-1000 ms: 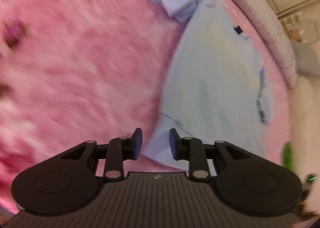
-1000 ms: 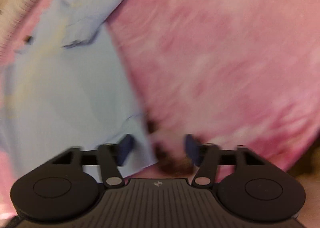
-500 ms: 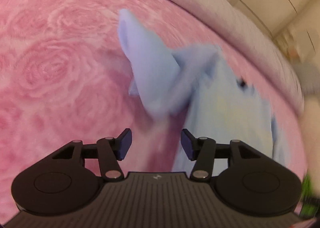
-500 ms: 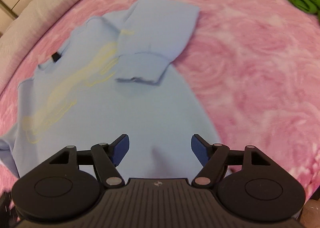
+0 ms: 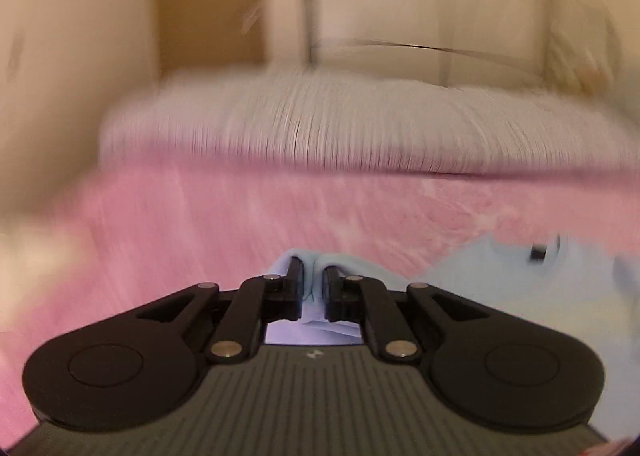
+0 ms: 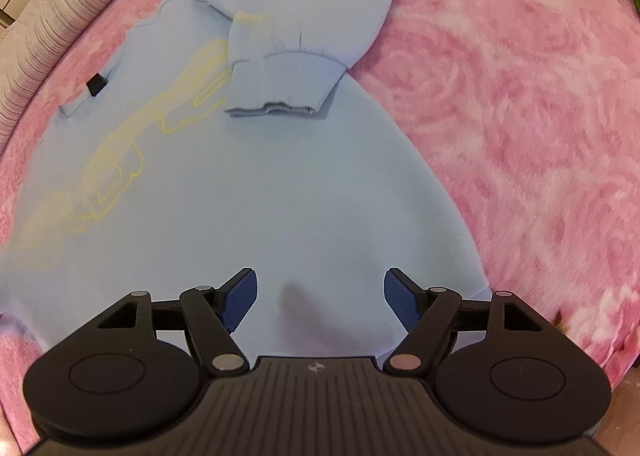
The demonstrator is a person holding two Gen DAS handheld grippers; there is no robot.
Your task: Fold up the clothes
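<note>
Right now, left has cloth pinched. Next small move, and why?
Probably carry the pinched sleeve across onto the sweatshirt body. The left gripper is shut on light blue cloth, the other sleeve already lies folded over the chest, and the right gripper hovers open over the hem.

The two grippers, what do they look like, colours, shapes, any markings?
Both look alike. The left gripper and right gripper each have a dark grey ribbed body bearing a small white logo, two rounded matte black lobes with circular recesses, and black linkage arms with silver pins. The right gripper's finger pads are blue and ribbed. No cables or sleeves show.
</note>
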